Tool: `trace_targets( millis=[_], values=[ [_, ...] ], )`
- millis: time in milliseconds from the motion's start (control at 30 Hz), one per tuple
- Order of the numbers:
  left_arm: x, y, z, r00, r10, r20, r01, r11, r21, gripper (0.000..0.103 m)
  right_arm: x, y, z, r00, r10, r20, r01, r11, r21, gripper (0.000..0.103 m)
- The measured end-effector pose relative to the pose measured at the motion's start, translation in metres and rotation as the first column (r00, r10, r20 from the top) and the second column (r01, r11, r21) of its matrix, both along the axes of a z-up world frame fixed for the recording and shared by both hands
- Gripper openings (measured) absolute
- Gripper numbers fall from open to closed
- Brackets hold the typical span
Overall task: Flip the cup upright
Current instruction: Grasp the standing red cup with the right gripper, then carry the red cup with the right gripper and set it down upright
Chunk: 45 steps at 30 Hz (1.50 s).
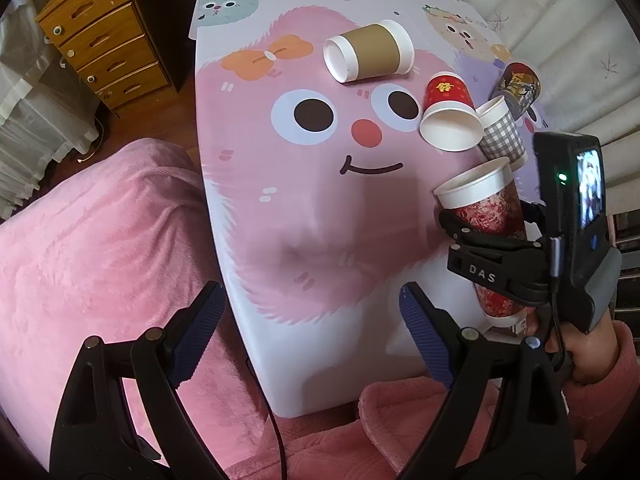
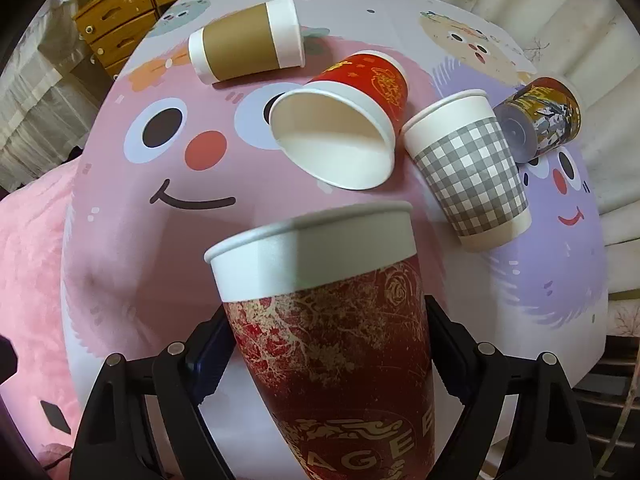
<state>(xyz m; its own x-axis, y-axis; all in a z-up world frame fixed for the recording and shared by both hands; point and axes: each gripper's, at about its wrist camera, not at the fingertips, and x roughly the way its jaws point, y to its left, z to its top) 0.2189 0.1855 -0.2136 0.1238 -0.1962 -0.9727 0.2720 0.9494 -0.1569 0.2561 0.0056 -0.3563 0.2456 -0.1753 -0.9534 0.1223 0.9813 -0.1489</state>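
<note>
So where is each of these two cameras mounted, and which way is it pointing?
Left wrist: on the left gripper, looking across the cartoon-print table; shows its open fingers, the right gripper and the person's right hand.
Right wrist: on the right gripper, looking at the tall red cup clamped between its fingers.
Both show this cup, the brown cup, the checked cup.
</note>
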Motion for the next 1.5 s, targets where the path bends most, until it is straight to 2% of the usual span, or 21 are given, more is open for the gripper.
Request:
trace_targets(
  millis=[67, 200, 333, 433, 567, 667, 733, 800, 900, 1033, 1133, 1233, 1333, 1500],
  values=[
    [0.0, -0.003, 0.0, 1.0, 0.002, 0.0, -0.002, 1.0, -0.003, 0.087, -0.005, -0.006, 0.006, 0.999, 0.009, 0.032, -0.009, 1.0, 0.017, 0.086],
    [-0.001, -0.012, 0.0, 1.0, 0.0, -0.006, -0.001, 1.0, -0.01, 0.087, -0.025, -0.016, 0.031, 0.987, 0.02, 0.158, -0.021, 1.0, 0.007, 0.086],
    [-0.005, -0.023, -0.001, 1.0, -0.009, -0.019, 0.009, 1.0, -0.015, 0.087, -0.055, -0.024, 0.066, 0.943, 0.02, 0.331, -0.014, 1.0, -0.021, 0.084],
    [-0.007, -0.031, 0.0, 1.0, -0.018, -0.019, 0.018, 1.0, -0.024, 0.087, -0.081, -0.04, 0.086, 0.882, -0.03, 0.471, 0.022, 1.0, 0.022, 0.083],
    [-0.012, -0.041, 0.002, 0.999, -0.034, -0.014, 0.033, 0.999, -0.027, 0.087, -0.113, -0.068, 0.103, 0.768, -0.123, 0.628, 0.066, 0.991, 0.114, 0.082],
    [-0.017, -0.046, 0.002, 0.999, -0.046, -0.018, 0.045, 0.999, -0.025, 0.087, -0.129, -0.088, 0.108, 0.692, -0.202, 0.693, 0.096, 0.977, 0.189, 0.082],
    [-0.02, -0.048, 0.001, 0.999, -0.048, -0.023, 0.047, 0.999, -0.019, 0.087, -0.135, -0.095, 0.106, 0.653, -0.209, 0.728, 0.103, 0.977, 0.189, 0.082],
    [-0.024, -0.049, 0.001, 0.999, -0.046, -0.027, 0.045, 0.999, -0.015, 0.087, -0.139, -0.102, 0.104, 0.66, -0.188, 0.727, 0.098, 0.981, 0.165, 0.082],
    [-0.029, -0.051, 0.002, 0.999, -0.038, -0.024, 0.038, 0.999, -0.012, 0.087, -0.143, -0.103, 0.093, 0.697, -0.138, 0.704, 0.067, 0.99, 0.128, 0.082],
    [-0.032, -0.051, 0.005, 1.0, -0.014, -0.016, 0.013, 1.0, -0.016, 0.087, -0.14, -0.103, 0.071, 0.739, -0.107, 0.665, 0.026, 0.991, 0.13, 0.083],
    [-0.036, -0.052, 0.008, 1.0, 0.021, -0.01, -0.021, 0.999, -0.029, 0.087, -0.142, -0.101, 0.061, 0.738, -0.08, 0.67, -0.012, 0.991, 0.132, 0.084],
    [-0.038, -0.055, 0.01, 0.998, 0.057, -0.008, -0.057, 0.998, -0.036, 0.087, -0.141, -0.102, 0.055, 0.754, -0.049, 0.656, -0.058, 0.988, 0.141, 0.087],
    [-0.041, -0.06, 0.014, 0.994, 0.106, -0.008, -0.106, 0.993, -0.053, 0.087, -0.132, -0.108, 0.048, 0.814, -0.015, 0.581, -0.108, 0.978, 0.178, 0.095],
    [-0.051, -0.071, 0.022, 0.979, 0.205, 0.002, -0.204, 0.975, -0.087, 0.087, -0.127, -0.122, 0.049, 0.864, 0.068, 0.498, -0.198, 0.957, 0.212, 0.098]
  ],
)
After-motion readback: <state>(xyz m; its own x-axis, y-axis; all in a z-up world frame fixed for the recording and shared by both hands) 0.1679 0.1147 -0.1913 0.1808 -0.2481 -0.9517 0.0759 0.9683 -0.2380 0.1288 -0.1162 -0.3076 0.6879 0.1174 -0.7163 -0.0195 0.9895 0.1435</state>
